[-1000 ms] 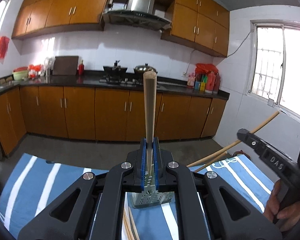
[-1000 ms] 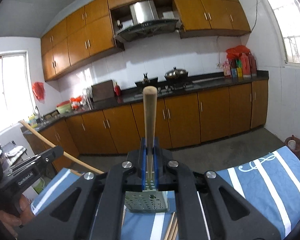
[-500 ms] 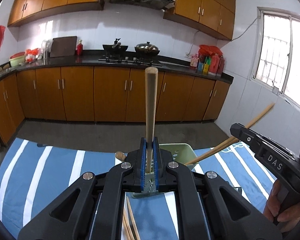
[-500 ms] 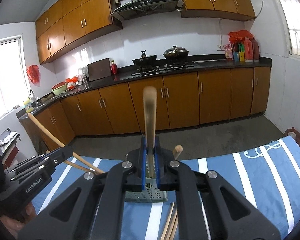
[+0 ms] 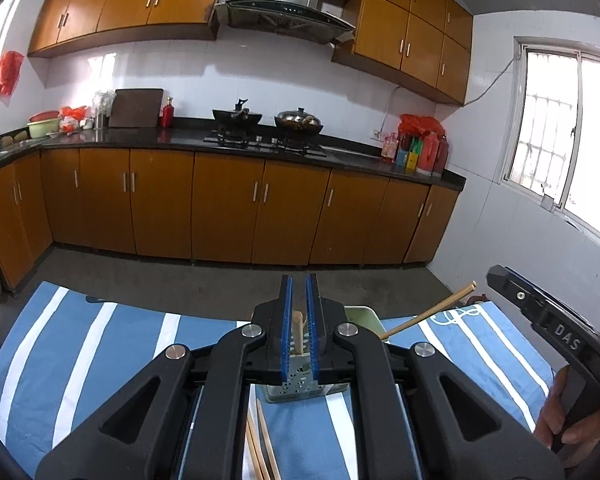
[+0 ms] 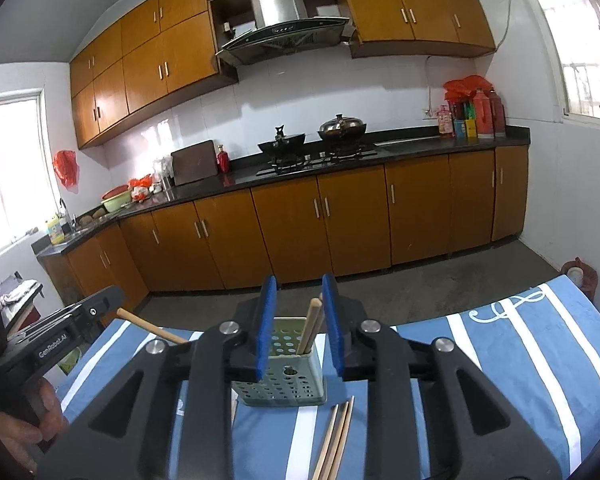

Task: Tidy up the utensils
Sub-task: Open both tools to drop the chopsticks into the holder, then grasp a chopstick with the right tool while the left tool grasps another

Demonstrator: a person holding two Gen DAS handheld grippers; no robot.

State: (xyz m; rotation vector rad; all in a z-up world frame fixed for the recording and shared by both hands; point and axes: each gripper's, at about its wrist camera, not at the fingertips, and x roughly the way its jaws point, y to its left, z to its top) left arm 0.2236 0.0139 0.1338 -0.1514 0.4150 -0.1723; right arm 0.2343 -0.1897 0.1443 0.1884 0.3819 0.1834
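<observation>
The left hand-held gripper (image 5: 298, 285) is closed, with a wooden handle (image 5: 298, 332) between its blue pads, directly above the perforated utensil holder (image 6: 284, 384). The right hand-held gripper (image 6: 299, 292) is opening: its pads stand to either side of the holder, clear of the wooden utensil handles (image 6: 310, 328) that lean inside it, and press on nothing. The holder stands upright on the blue-and-white striped surface (image 6: 520, 360), with loose chopsticks (image 6: 336, 436) lying flat just in front of it.

one utensil holder (image 6: 282, 376), three loose chopsticks (image 6: 336, 436)
</observation>
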